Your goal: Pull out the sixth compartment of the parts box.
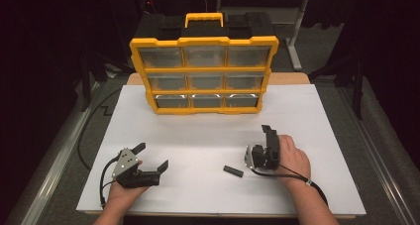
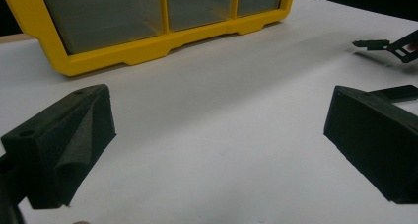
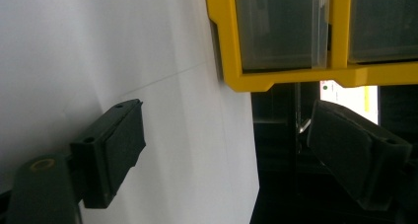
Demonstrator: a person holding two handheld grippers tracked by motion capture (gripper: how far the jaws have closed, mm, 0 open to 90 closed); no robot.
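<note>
Here, left gripper lying level, jaws wide, empty, right gripper rolled sideways, open, empty.

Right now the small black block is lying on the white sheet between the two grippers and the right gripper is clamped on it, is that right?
Not quite. The small black block does lie on the white sheet between the two grippers, but the right gripper is not clamped on it: its jaws stand apart with nothing between them, and the block lies loose beside it. The high view shows this.

Organizer: we see a yellow frame, black top, clear grey drawers.
Small block: black.
Table sheet: plain white.
Grippers: we see black.
</note>
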